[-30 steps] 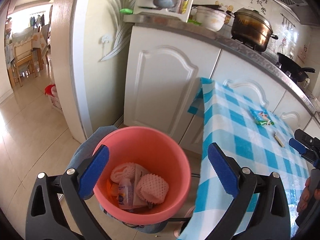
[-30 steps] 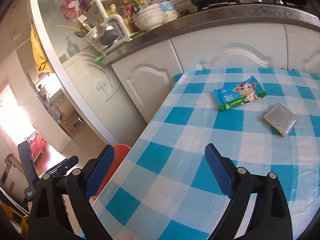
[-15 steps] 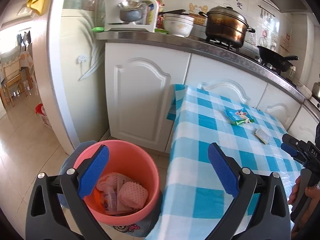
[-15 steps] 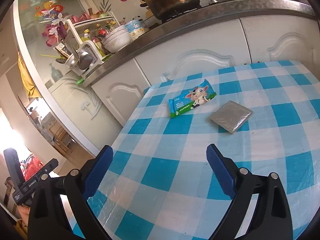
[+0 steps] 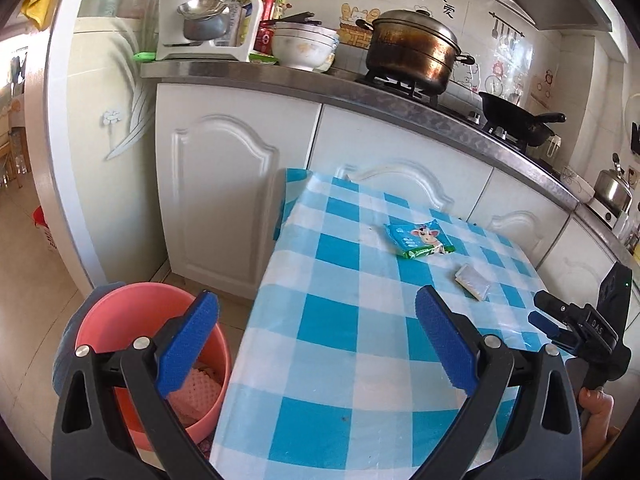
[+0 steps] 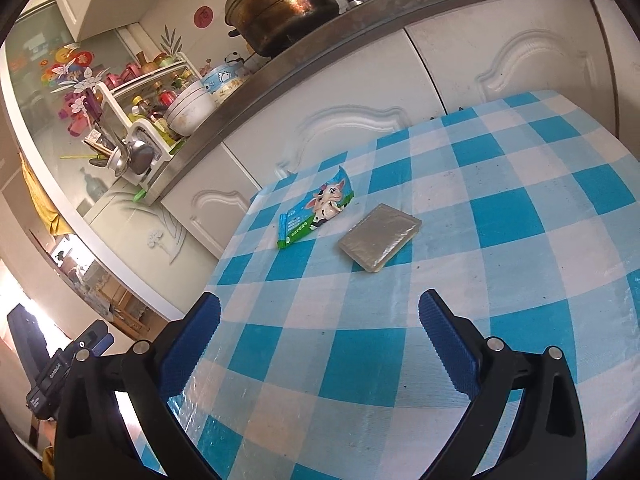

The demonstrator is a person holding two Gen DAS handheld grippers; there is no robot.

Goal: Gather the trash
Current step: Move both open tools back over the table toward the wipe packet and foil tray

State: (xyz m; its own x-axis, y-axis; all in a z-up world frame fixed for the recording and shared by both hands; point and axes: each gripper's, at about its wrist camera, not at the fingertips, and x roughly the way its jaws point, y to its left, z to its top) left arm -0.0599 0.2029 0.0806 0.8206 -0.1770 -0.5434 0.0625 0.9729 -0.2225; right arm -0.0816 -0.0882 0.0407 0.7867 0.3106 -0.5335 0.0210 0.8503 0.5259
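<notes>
A blue-and-green snack wrapper with a cow [image 5: 420, 240] [image 6: 316, 208] lies flat on the blue checked tablecloth [image 5: 340, 360]. A small silver packet [image 5: 473, 280] [image 6: 380, 238] lies just beside it. On the floor left of the table stands a pink bucket [image 5: 100, 312] holding pink foam nets [image 5: 196, 392]. My left gripper [image 5: 316, 300] is open and empty above the table's left edge. My right gripper [image 6: 320, 300] is short of the silver packet; its jaws are opening with nothing between them. It also shows as the right gripper [image 5: 560, 324] at the table's right side.
White cabinets back the table, under a steel counter with a big pot [image 5: 412, 50], a black wok [image 5: 516, 118], stacked bowls [image 5: 304, 44] and a utensil rack [image 5: 200, 20]. A kettle [image 5: 612, 192] sits far right. A doorway opens at the left.
The left view has swung right, from over the bucket to the table's edge. The right gripper has come closer to the wrapper and the silver packet and has rolled.
</notes>
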